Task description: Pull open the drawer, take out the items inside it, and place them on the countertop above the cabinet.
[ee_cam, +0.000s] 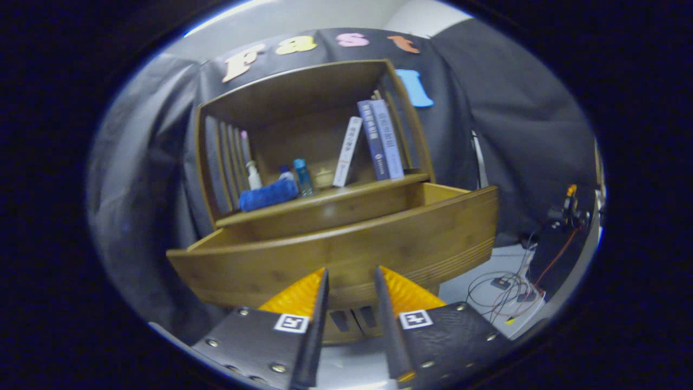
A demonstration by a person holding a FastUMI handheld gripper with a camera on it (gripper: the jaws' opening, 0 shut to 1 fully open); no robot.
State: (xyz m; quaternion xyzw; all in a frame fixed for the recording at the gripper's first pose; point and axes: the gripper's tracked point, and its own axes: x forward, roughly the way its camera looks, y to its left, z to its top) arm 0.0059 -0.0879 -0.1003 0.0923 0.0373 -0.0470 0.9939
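While open: drawer (346, 244) stands pulled out of the cabinet (314, 108).
Jaws: gripper (351, 276) spread, tips at the drawer front, pinching nothing.

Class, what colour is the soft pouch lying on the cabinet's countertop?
Blue pouch, beyond the open gripper; gripper view.

A wooden cabinet (303, 103) with a smooth, softly glossy finish, its wooden drawer (346, 254) showing fine grain. A fuzzy cloth (269, 195) and clear plastic bottle (303, 176) sit beside glossy paper-covered books (381, 138). The gripper (351, 279), fingers parted, has ribbed pads.
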